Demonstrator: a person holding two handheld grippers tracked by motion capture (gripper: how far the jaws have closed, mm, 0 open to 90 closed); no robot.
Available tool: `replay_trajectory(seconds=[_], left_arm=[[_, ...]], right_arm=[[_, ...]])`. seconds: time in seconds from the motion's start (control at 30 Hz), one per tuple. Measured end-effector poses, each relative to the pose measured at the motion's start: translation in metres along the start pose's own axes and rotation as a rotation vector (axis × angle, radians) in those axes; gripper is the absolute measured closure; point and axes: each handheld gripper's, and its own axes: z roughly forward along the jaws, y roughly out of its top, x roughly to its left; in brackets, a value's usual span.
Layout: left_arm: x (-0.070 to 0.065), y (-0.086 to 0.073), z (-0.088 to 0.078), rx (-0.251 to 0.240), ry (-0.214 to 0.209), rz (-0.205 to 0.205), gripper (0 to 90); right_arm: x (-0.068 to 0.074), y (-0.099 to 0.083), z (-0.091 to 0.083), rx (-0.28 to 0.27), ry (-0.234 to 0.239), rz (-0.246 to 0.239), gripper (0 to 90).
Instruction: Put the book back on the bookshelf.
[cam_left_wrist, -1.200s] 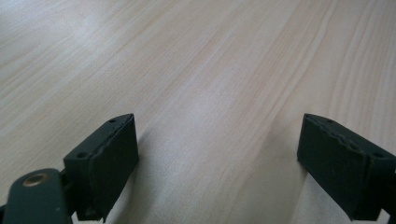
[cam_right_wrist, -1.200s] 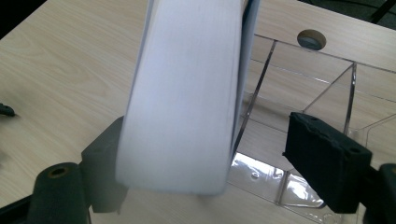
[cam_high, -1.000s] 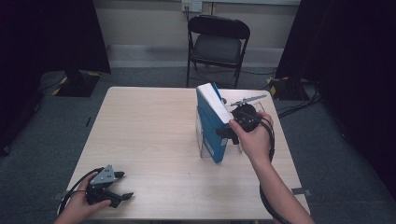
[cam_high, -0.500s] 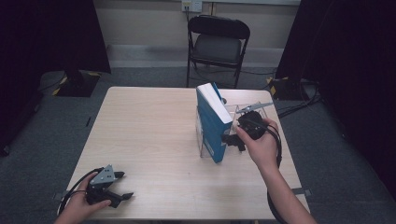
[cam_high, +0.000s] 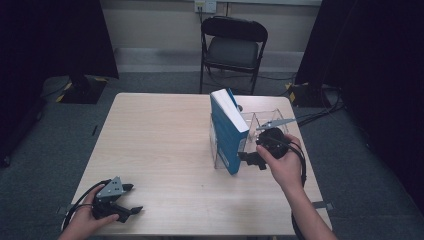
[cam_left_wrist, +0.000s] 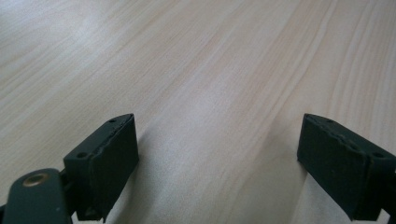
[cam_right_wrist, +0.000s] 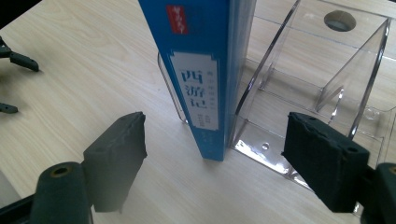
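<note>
Landmark: clear acrylic file holder, standing on the right half of the table.
Book: blue book upright in the holder's leftmost slot, spine toward the person; its near lower corner looks to stick out past the holder's front edge, though the clear plastic makes that hard to judge.
Right gripper: right gripper just in front of the holder, jaws spread wide on either side of the spine and touching nothing.
Left gripper: left gripper well apart from the holder, at the near left corner, jaws open over bare wood.
Step in hand: likely lining up on the spine, either to seat the book fully or to draw it out.
Next move: ease forward until both pads flank the spine, then close squarely so the holder doesn't slide.
</note>
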Motion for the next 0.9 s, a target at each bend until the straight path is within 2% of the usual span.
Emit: replay_trajectory(seconds=[0.2,0.23,0.3,0.6,0.9], left_arm=[[0.0,0.0,0.0,-0.003,-0.002,-0.001,12.1],[-0.001,0.0,0.001,-0.005,-0.005,-0.012,12.1],[0.0,0.0,0.0,-0.002,0.0,0.002,12.1],[0.0,0.0,0.0,-0.002,-0.001,0.0,12.1],[0.0,0.0,0.0,-0.003,-0.001,0.0,12.1]], right_arm=[[-0.003,-0.008,-0.002,0.003,0.008,-0.008,20.4],[-0.003,-0.01,-0.002,0.004,0.011,-0.007,20.4],[-0.005,-0.014,-0.003,-0.005,0.014,-0.004,21.9],[-0.014,-0.031,-0.005,0.006,0.036,0.002,21.4],[-0.023,-0.052,-0.002,-0.006,0.047,0.029,21.5]])
